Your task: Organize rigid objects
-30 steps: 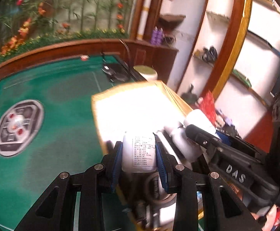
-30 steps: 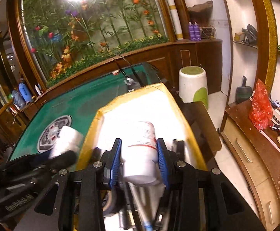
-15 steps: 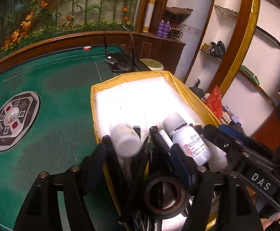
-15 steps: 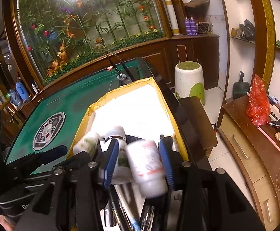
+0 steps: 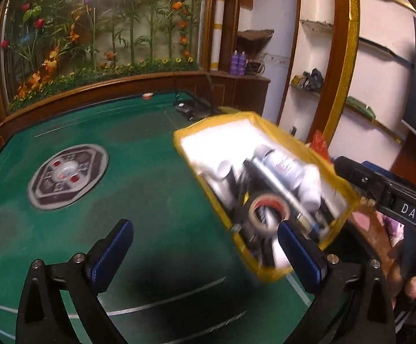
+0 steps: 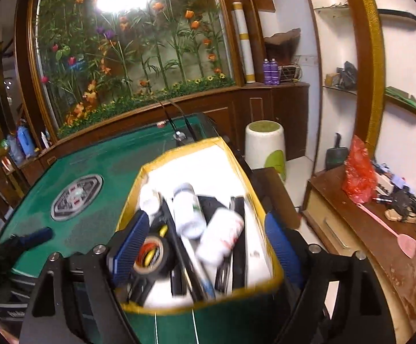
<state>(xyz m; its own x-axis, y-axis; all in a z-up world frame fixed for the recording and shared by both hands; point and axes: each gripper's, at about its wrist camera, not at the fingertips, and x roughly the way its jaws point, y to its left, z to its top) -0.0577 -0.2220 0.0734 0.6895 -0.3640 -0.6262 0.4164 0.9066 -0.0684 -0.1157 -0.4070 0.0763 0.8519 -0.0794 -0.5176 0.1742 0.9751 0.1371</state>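
A white box with yellow taped edges (image 5: 274,132) (image 6: 185,154) sits on the green table near its right side. Inside lie several white bottles (image 5: 282,166) (image 6: 221,239), a roll of black tape (image 5: 266,210) (image 6: 150,255) and dark pens. My left gripper (image 5: 205,246) is open and empty, above the green felt to the left of the box. My right gripper (image 6: 205,243) is open and empty, above the near end of the box, with the dropped bottle lying between its fingers' line of sight.
The green felt table (image 5: 122,200) has a round grey centre panel (image 5: 67,176) (image 6: 76,196). A white stool (image 6: 265,143) stands beyond the table. A wooden sideboard (image 6: 380,243) at the right holds a red bag (image 6: 358,169) and a pink swatter (image 6: 388,229).
Both grippers opened and let their white bottles fall into the box. Both have pulled back, the left one swinging left over the felt.
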